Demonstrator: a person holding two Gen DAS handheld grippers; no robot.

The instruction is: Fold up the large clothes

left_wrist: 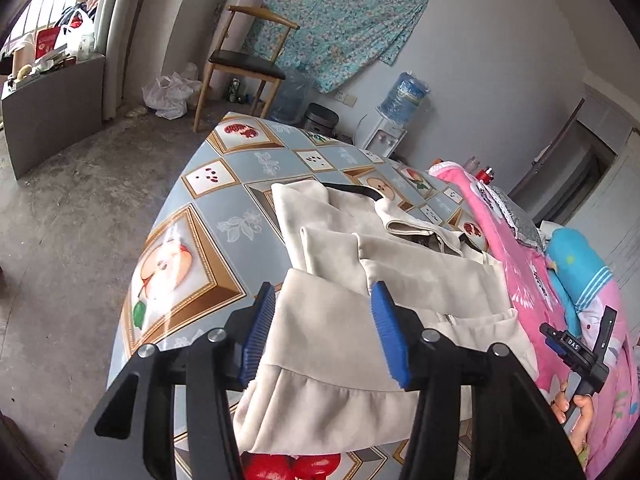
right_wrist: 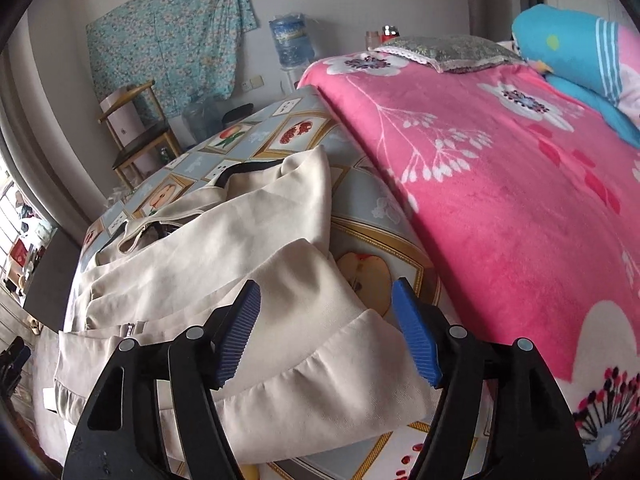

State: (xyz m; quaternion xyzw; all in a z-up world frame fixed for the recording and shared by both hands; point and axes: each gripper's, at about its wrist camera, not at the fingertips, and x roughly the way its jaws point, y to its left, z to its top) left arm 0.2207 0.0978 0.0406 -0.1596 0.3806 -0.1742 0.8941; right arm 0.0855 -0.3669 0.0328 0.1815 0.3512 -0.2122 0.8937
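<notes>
A cream jacket with a black collar lies partly folded on the table with a fruit-pattern cloth. My left gripper is open, its blue pads either side of a folded sleeve and hem, just above the fabric. In the right wrist view the same jacket lies below my right gripper, which is open over a sleeve cuff near the table's right edge. The right gripper also shows in the left wrist view, held in a hand over the pink blanket.
A bed with a pink floral blanket borders the table, with a grey pillow and a blue plush toy. A wooden chair, a water dispenser and plastic bags stand by the far wall.
</notes>
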